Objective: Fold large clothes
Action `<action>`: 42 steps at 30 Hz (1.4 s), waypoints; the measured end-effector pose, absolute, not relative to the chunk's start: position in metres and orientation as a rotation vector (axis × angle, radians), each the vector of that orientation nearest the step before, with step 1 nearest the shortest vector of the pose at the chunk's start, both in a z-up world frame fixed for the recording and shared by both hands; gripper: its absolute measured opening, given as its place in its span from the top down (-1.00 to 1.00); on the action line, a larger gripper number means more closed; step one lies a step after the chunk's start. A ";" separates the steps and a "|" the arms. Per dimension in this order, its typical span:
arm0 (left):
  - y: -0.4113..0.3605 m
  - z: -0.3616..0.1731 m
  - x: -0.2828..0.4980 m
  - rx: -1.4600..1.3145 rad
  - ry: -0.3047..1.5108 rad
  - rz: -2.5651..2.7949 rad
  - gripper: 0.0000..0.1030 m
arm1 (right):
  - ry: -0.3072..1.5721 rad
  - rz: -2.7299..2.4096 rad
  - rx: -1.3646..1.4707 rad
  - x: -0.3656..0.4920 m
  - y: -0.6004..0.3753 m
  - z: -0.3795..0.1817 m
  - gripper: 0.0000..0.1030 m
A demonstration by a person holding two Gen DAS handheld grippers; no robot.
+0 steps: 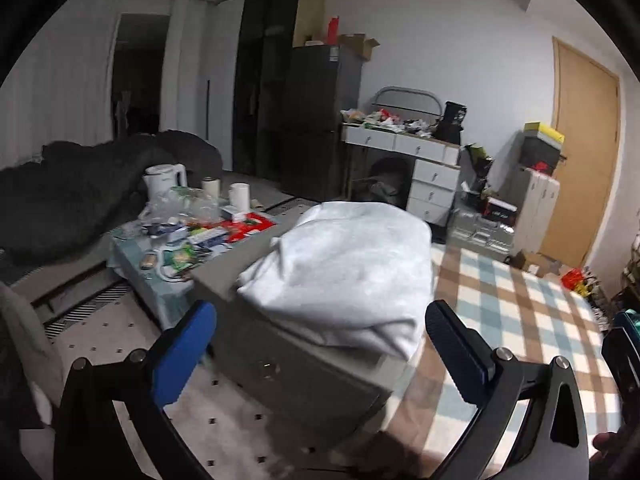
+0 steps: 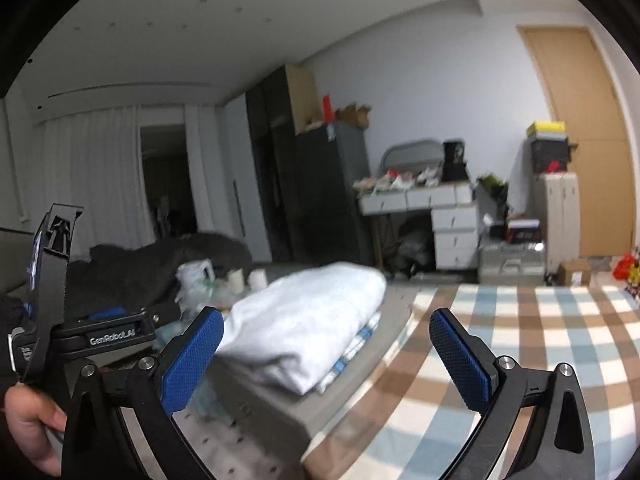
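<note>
A folded white garment [image 1: 344, 272] lies on a grey box [image 1: 280, 372] beside the checked tablecloth [image 1: 520, 320]. In the right wrist view the white garment [image 2: 304, 320] tops a small stack, with a blue-and-white checked cloth [image 2: 356, 340] peeking out beneath it on the grey box [image 2: 276, 412]. My left gripper [image 1: 320, 344] is open just short of the garment, nothing between its blue pads. My right gripper [image 2: 326, 360] is also wide open and empty, a little back from the stack. A hand [image 2: 28, 420] grips the left tool's casing [image 2: 112, 338] at the left edge.
A cluttered low table with a white kettle [image 1: 164, 180] stands left of the box. Behind it is a sofa with a dark blanket [image 1: 80, 200]. A white desk with drawers [image 1: 424, 172], a dark tall cabinet [image 1: 316, 120] and a wooden door [image 1: 580, 160] line the far wall.
</note>
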State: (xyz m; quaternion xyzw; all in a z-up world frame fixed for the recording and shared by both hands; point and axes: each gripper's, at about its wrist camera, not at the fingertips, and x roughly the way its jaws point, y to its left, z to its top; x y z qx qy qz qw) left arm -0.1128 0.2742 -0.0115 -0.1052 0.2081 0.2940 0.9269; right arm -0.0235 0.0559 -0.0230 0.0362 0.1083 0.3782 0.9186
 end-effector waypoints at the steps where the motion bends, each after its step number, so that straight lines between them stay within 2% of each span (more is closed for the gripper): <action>1: 0.273 -0.012 -0.115 -0.204 0.421 0.615 -0.98 | 0.227 0.789 0.082 -0.026 0.055 -0.025 -1.00; 18: 0.267 -0.022 -0.123 -0.227 0.465 0.583 -0.98 | 0.204 0.779 0.032 -0.053 0.070 -0.036 -1.00; 42: 0.252 -0.022 -0.127 -0.174 0.427 0.561 -0.98 | 0.165 0.754 0.033 -0.063 0.056 -0.035 -1.00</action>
